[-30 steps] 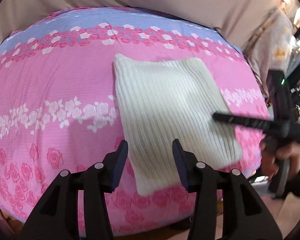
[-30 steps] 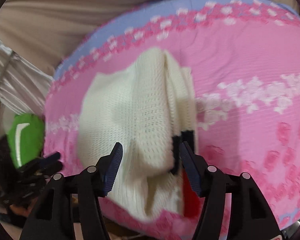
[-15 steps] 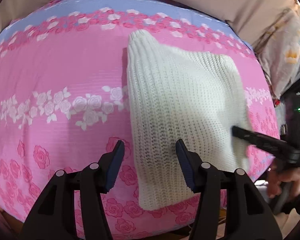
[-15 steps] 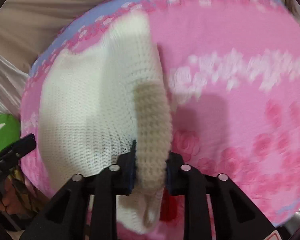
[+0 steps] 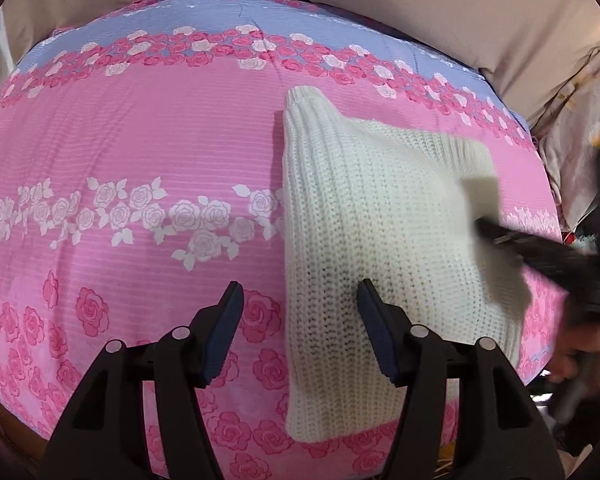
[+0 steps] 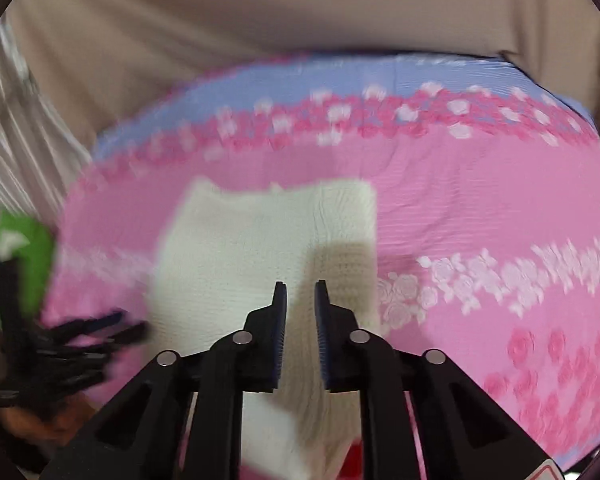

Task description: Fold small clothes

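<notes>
One cream ribbed knitted garment (image 5: 364,240) is seen lying folded flat on a bed covered by a pink rose-patterned sheet with a blue band (image 5: 132,148), near the bed's front edge; no other small clothes are in view. It has been laid where both tools can reach it from the near side.

Two sets of tongs are counted. The left tongs (image 5: 300,320) are held above the garment's left edge with the jaws opening; one pad stands over the sheet and the other over the knit, and nothing is pressed between them, so they are released. This straddling pose is judged to be a preparation for taking that edge.

The right tongs (image 6: 300,320) are seen in the blurred right wrist view over the garment's near part, jaws closing to a narrow gap. No cloth appears to be pinched between them, though the blur makes this uncertain.

A green object (image 6: 16,248) beside the bed is too blurred to identify.
</notes>
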`<state>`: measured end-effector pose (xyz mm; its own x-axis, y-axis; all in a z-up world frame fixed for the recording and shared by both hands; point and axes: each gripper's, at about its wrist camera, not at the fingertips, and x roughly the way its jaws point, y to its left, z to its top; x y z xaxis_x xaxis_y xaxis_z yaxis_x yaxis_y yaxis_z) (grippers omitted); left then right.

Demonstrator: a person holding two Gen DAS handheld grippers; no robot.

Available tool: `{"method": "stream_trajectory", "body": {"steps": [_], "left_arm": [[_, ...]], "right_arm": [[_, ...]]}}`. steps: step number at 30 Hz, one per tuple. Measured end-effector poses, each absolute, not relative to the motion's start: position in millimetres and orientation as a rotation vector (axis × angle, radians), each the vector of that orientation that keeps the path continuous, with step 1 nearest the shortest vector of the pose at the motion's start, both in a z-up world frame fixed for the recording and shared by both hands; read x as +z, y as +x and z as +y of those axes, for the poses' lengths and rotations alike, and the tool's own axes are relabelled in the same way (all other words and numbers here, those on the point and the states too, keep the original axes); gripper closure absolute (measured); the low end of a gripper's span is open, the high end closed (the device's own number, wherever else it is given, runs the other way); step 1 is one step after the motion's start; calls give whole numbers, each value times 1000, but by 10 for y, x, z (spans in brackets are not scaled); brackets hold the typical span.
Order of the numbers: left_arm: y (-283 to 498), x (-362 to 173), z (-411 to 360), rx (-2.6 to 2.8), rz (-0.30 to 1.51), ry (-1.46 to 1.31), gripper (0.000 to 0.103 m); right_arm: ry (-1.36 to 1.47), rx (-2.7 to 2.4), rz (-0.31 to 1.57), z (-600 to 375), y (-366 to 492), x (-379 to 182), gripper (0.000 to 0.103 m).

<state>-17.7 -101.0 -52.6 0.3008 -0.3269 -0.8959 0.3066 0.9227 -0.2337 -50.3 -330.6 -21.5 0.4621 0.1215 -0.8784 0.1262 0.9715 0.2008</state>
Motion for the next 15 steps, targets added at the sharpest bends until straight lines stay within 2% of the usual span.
{"method": "stream_trajectory", "body": {"steps": [1, 3, 5, 8, 9, 10, 12, 15], "left_arm": [[-170, -528, -1025, -412, 1197, -13, 46], [-178, -472, -1052, -410, 1182, 9, 46], [-200, -405, -1078, -418, 1165, 24, 46], [-232, -314, -1114, -446, 1149, 4, 36], [-232, -305, -1139, -460, 1154, -6, 35], [-232, -307, -1172, -469, 1161, -8, 35], [-234, -318, -1260, -479, 1166, 9, 34], [-245, -311, -1411, -490, 1150, 64, 34]], "right_arm": [[217, -30, 1164, -3317, -400, -502, 103], [265, -24, 1190, -3403, -327, -702, 103], [317, -33, 1171, -3444, -357, -479, 103], [388, -37, 1119, -3528, -568, -214, 93], [405, -47, 1117, -3561, -653, -194, 82], [414, -69, 1119, -3601, -758, -207, 63], [425, -105, 1134, -3646, -877, -286, 47], [493, -118, 1193, -3704, -1018, -510, 47]]}}
